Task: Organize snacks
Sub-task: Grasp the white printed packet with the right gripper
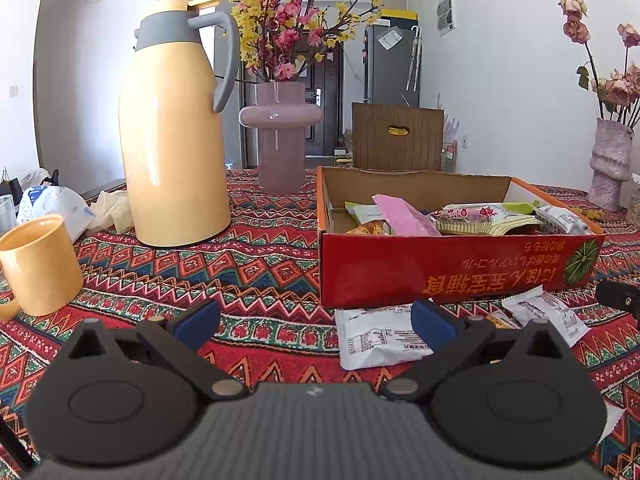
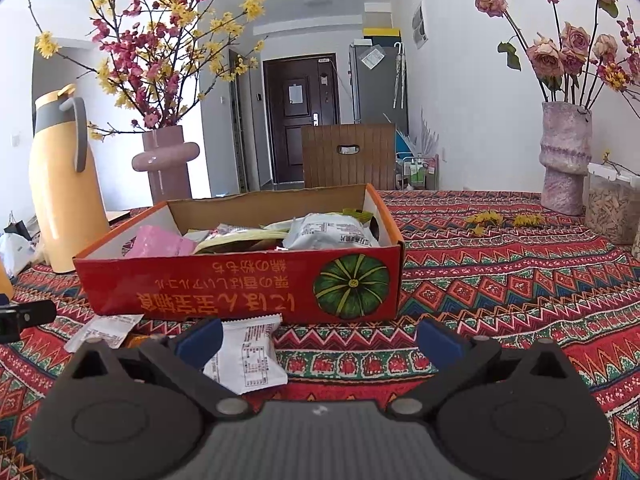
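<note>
Both the left hand-held gripper (image 1: 314,326) and right hand-held gripper (image 2: 320,340) hover released over white snack packets (image 2: 248,358) before the red cardboard box (image 2: 240,288).

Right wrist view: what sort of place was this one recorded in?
Most likely a home dining area: a table under a patterned cloth, a front door and a fridge behind it, flower vases and a thermos jug.

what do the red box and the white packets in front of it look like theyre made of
Red box: likely cardboard, printed slightly glossy outside, with raw brown inner walls and torn edges. White packets: seemingly thin plastic film, with crinkles and zigzag seals.
</note>
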A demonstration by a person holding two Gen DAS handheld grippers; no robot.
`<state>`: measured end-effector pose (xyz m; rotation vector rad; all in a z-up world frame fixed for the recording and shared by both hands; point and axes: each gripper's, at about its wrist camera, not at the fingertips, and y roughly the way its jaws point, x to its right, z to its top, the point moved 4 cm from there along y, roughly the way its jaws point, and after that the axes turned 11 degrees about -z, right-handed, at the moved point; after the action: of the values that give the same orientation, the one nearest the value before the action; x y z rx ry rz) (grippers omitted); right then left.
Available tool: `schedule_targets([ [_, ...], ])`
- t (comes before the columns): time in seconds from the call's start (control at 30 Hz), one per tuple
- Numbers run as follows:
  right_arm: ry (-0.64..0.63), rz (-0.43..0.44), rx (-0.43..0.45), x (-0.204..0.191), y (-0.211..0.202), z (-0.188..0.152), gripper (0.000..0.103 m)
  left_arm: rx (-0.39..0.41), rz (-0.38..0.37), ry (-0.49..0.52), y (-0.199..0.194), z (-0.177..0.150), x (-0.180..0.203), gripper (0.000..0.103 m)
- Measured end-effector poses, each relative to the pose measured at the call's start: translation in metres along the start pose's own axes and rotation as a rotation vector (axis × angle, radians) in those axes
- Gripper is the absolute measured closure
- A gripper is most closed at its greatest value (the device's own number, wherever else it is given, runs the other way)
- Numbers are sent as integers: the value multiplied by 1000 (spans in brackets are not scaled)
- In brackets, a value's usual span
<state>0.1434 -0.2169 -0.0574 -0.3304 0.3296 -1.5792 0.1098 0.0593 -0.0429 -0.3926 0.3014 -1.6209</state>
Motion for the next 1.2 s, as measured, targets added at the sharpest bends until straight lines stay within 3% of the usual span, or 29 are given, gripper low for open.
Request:
schedule_targets([
  [0.83,-64,-44,-13,-9,1,-1,0,20,-3,-37,-4,0,-6,0],
  [1.2,-100,53,-120,-29,12,9,0,10,-1,-40,-2,-1,-7,0],
])
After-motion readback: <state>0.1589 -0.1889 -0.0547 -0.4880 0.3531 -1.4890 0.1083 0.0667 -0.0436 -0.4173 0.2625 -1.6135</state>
